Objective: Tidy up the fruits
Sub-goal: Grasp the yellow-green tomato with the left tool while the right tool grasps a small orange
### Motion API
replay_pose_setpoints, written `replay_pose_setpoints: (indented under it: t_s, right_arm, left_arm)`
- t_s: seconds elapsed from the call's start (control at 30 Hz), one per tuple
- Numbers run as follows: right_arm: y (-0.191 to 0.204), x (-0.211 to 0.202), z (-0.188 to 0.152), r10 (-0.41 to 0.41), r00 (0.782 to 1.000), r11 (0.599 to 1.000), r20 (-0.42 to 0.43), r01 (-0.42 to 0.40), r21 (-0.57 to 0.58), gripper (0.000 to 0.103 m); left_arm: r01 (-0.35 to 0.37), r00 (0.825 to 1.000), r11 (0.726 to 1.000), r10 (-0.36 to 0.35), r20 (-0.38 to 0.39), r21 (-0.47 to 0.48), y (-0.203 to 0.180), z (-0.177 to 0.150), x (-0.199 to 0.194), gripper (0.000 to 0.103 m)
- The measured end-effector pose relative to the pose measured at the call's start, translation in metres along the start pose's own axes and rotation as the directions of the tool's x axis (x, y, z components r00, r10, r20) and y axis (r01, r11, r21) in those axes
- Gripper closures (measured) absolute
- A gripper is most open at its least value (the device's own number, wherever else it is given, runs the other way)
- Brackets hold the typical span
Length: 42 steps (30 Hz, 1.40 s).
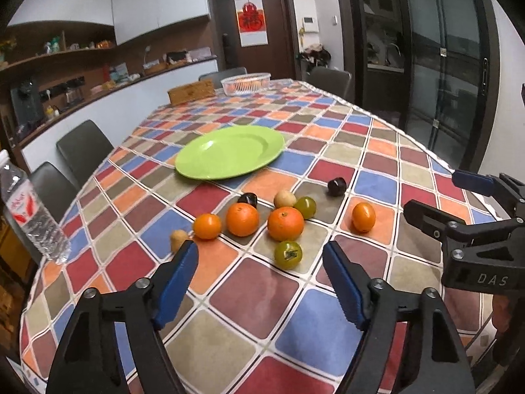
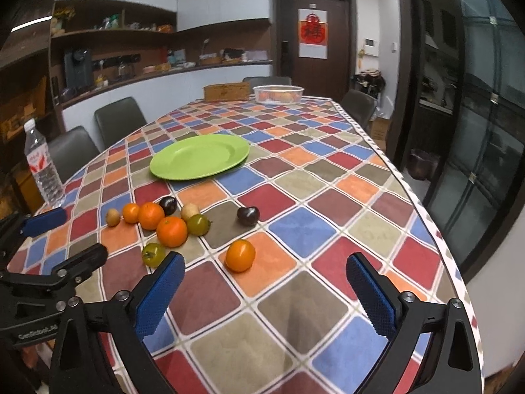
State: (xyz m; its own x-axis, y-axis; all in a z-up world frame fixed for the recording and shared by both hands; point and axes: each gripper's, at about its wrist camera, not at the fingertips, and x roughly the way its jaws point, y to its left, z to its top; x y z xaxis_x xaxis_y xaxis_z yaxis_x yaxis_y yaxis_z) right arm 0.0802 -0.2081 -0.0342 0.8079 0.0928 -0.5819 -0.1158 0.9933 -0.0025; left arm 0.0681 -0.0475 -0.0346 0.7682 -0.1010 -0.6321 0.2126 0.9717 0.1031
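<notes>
A cluster of fruit lies on the checked tablecloth in front of an empty green plate (image 1: 229, 156) (image 2: 200, 156). Several oranges sit there, among them one (image 1: 285, 223) in the middle and one apart (image 1: 363, 216) (image 2: 240, 255). Two green tomatoes (image 1: 288, 254) (image 2: 153, 254), two dark plums (image 1: 337, 186) (image 2: 248, 215) and two small tan fruits (image 1: 178, 239) lie among them. My left gripper (image 1: 261, 271) hovers open just short of the near green tomato, nothing between its fingers. My right gripper (image 2: 264, 282) hovers open just short of the lone orange, also empty.
A clear water bottle (image 1: 31, 211) (image 2: 42, 167) stands at the table's left edge. A white basket (image 1: 245, 82) with oranges and a wooden box (image 1: 191, 92) sit at the far end. Grey chairs line the left side. The table's right edge (image 2: 436, 239) drops off close by.
</notes>
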Motion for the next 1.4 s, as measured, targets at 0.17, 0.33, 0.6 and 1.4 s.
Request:
replay_pose_setpoints:
  t_s: [0.17,0.33,0.6,1.4]
  right_arm:
    - [0.006,0.02,0.004,0.032,0.999,0.998,-0.041,-0.034,-0.051,0.015]
    - [0.009,0.045,0.004,0.074,0.992,0.995,-0.103,-0.08,-0.058,0.026]
    - [0.01,0.074,-0.003,0.117,0.974,0.99,-0.194,-0.129,-0.053,0.041]
    - [0.017,0.095,-0.002,0.143,0.958,0.984,-0.249,-0.164,-0.063,0.069]
  left_arm:
    - [0.027,0.998,1.0,-0.026,-0.05,0.005,-0.002,0.0,0.022,0.034]
    - [0.056,0.992,0.998,-0.055,-0.112,0.008,-0.005,0.0,0.044,0.04]
    - [0.103,0.977,0.994,-0.098,-0.187,0.019,-0.01,-0.001,0.069,0.05]
    - [0.166,0.96,0.986,-0.168,-0.224,-0.026,-0.003,0.001,0.084,0.075]
